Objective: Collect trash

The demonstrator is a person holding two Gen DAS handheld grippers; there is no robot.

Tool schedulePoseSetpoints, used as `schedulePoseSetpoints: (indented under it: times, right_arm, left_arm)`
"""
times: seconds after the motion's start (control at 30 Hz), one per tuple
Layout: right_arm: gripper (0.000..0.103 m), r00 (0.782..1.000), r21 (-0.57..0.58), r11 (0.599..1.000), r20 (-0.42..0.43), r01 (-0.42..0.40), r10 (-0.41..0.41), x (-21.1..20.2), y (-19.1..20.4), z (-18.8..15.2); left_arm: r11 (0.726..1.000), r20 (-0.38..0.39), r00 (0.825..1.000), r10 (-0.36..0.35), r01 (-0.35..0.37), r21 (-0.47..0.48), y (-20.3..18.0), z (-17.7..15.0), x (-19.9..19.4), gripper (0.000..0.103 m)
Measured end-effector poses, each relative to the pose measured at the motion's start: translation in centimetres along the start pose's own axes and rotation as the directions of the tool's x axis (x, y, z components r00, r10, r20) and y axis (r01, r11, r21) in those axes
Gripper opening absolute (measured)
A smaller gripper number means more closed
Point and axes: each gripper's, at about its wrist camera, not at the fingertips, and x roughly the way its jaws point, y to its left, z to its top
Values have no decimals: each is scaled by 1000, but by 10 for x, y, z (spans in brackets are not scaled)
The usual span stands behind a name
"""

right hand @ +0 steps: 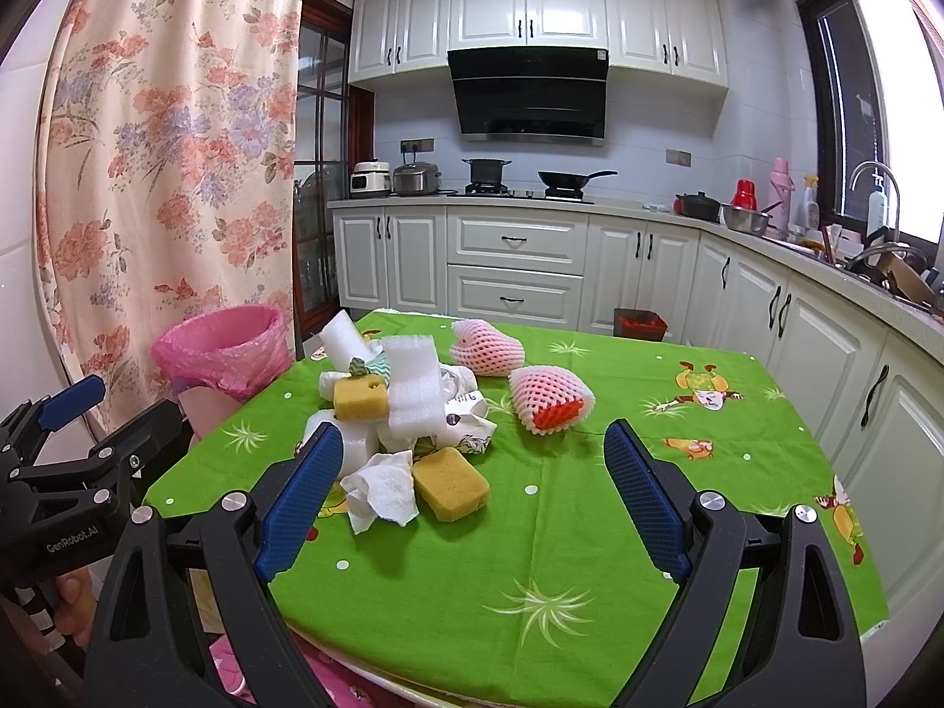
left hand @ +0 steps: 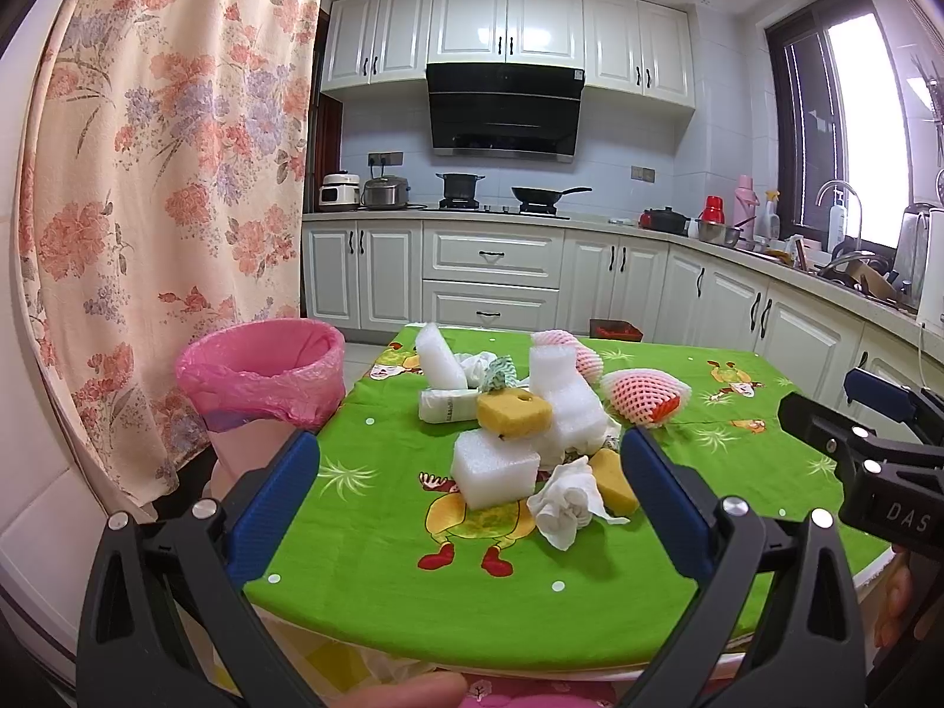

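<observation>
A pile of trash lies on the green tablecloth (left hand: pixel 377 566): white foam blocks (left hand: pixel 494 467), a yellow sponge (left hand: pixel 512 413), a crumpled tissue (left hand: pixel 567 501), a second yellow sponge (right hand: pixel 449 484) and pink foam fruit nets (right hand: pixel 550 398). A bin with a pink bag (left hand: pixel 265 377) stands at the table's left edge. My left gripper (left hand: pixel 469 495) is open and empty, held near the table's front edge before the pile. My right gripper (right hand: pixel 472 501) is open and empty, to the right of the left one, facing the pile.
A floral curtain (left hand: pixel 165 177) hangs on the left behind the bin. White kitchen cabinets and a counter with pots (left hand: pixel 460 183) run along the back and right. A small red-lined bin (right hand: pixel 640 323) sits on the floor beyond the table.
</observation>
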Motion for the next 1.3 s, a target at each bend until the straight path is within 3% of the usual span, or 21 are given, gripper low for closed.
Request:
schedulePoseSetpoints:
  times: [0.53,0.9,1.3]
  right_arm:
    - [85,1000,-12,1000,6,18,-18,5,-1,-3]
    - [85,997,11,1000,-80,19,-18,57,-6,-10]
    - [85,979,23,1000,-205,-17,22,116,-3,-25]
  left_arm:
    - [999,-17,999,42,-41,24,7,-5,8,99]
    - [998,-100,993,60,-58,18,15,-16,55,99]
    - [994,-223,969,106,-108,3,32,-28,117,99]
